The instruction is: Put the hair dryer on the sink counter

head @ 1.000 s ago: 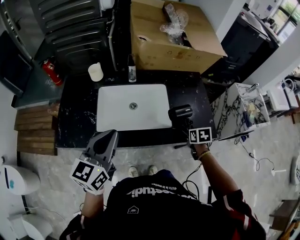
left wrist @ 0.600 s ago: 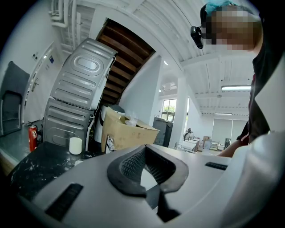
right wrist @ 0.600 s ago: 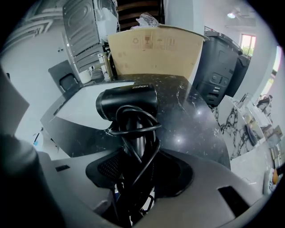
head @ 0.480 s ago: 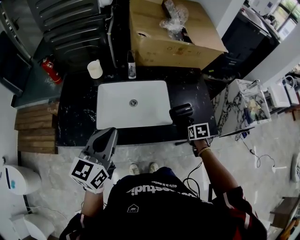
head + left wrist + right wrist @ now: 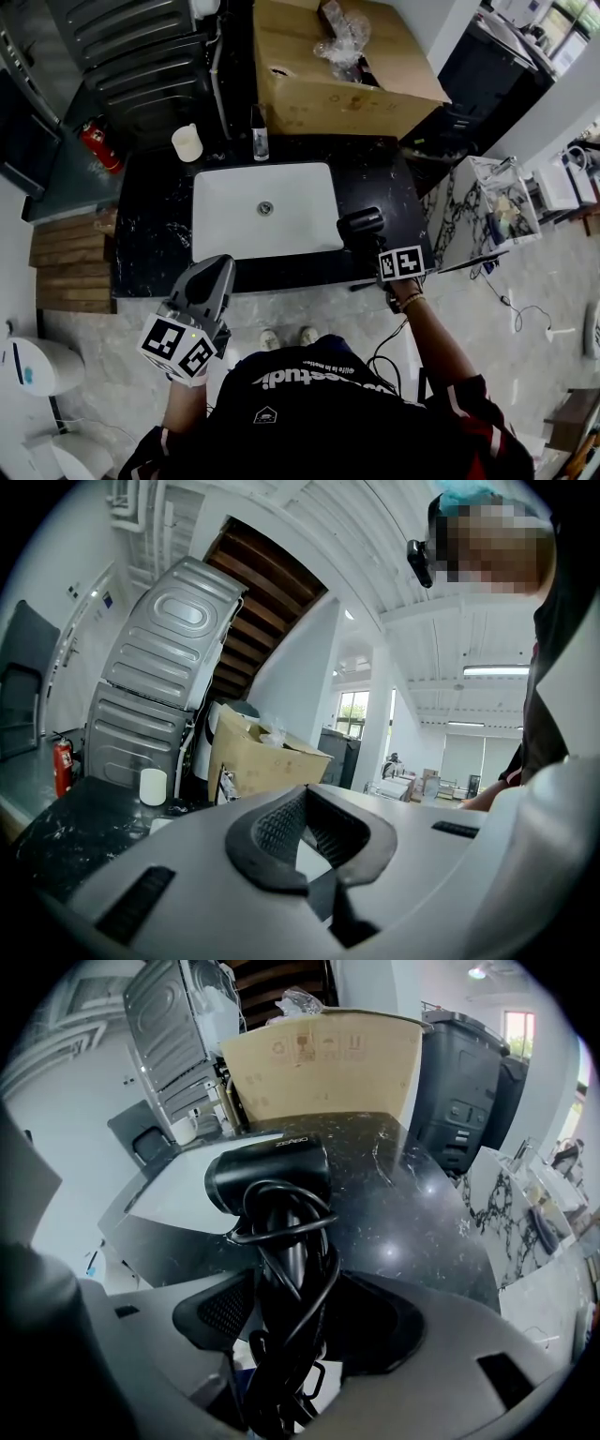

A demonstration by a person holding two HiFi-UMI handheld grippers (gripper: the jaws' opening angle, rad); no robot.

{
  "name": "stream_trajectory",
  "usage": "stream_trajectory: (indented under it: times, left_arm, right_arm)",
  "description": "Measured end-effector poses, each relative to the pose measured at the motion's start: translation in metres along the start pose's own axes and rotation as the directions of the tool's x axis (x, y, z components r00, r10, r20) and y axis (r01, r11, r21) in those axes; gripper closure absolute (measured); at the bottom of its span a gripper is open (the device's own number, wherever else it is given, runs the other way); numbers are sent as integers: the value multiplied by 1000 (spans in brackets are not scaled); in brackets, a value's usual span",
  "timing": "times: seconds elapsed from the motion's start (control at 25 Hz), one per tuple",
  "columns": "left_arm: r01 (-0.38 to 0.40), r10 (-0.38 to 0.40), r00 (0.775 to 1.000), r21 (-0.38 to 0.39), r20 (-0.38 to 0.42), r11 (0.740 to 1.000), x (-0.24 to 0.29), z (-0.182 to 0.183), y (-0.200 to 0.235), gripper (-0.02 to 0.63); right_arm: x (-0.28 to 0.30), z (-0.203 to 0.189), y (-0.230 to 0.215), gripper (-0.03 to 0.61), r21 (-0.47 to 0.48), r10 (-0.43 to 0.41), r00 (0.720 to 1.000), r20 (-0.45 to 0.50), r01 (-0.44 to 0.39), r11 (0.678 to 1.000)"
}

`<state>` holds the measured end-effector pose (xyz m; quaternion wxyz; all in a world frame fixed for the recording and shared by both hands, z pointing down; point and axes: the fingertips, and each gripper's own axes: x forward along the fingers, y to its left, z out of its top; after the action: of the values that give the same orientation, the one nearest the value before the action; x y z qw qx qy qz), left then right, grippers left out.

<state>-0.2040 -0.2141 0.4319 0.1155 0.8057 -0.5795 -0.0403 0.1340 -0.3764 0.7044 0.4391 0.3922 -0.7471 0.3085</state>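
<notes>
My right gripper reaches over the front right corner of the black counter, and its jaws are opening – the hair dryer has its handle between them, with a sliver of light between the handle and the left pad, so the pads no longer seem to press on it. The cord is looped round the handle and hangs down in front of the jaws. The dryer's head lies over the counter just beside the right edge of the white basin, barrel toward the basin; I cannot tell whether its full weight is down. My left gripper is held at the near edge of the counter, left of the dryer and well apart from it – jaws closed tip to tip, nothing in them. At the back of the counter stand a white cup and a small bottle, with a cardboard box behind.
</notes>
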Motion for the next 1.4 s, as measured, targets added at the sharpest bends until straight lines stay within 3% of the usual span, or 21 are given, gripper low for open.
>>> stream_trajectory:
  times: [0.36, 0.48, 0.6, 0.68, 0.76, 0.92, 1.0, 1.2, 1.4]
  left_arm:
    - [-4, 4, 1000, 5, 1, 1000, 3, 4, 0, 600]
    - [-14, 14, 1000, 10, 6, 1000, 3, 8, 4, 598]
    - [-20, 20, 1000, 25, 12, 999, 4, 13, 6, 598]
    - [-24, 23, 1000, 36, 18, 999, 5, 16, 5, 598]
    - [-28, 27, 999, 49, 22, 998, 6, 19, 5, 600]
    - [-29, 27, 999, 66, 34, 997, 7, 27, 0, 600]
    - [-26, 23, 999, 73, 46, 997, 8, 35, -3, 598]
    - [-27, 20, 998, 99, 65, 995, 11, 47, -6, 600]
    - [-16, 8, 998, 119, 67, 993, 12, 46, -7, 600]
  right_arm:
    - [-37, 8, -10, 295, -9, 2, 997, 72, -1, 1000]
    - [-66, 33, -9, 295, -26, -4, 987, 161, 8, 1000]
    - [-102, 70, 7, 295, -90, 0, 958, 286, 27, 996]
    - [-127, 97, 27, 296, -140, 24, 925, 380, 32, 990]
    - [-156, 122, 54, 296, -186, 67, 872, 484, 27, 982]
    - [-218, 154, 120, 357, -292, 182, 714, 676, 33, 956]
    - [-238, 159, 149, 361, -342, 243, 659, 712, 23, 939]
    - [-261, 162, 197, 418, -410, 355, 572, 740, -35, 911]
    - [-270, 155, 211, 529, -403, 370, 515, 773, -50, 914]
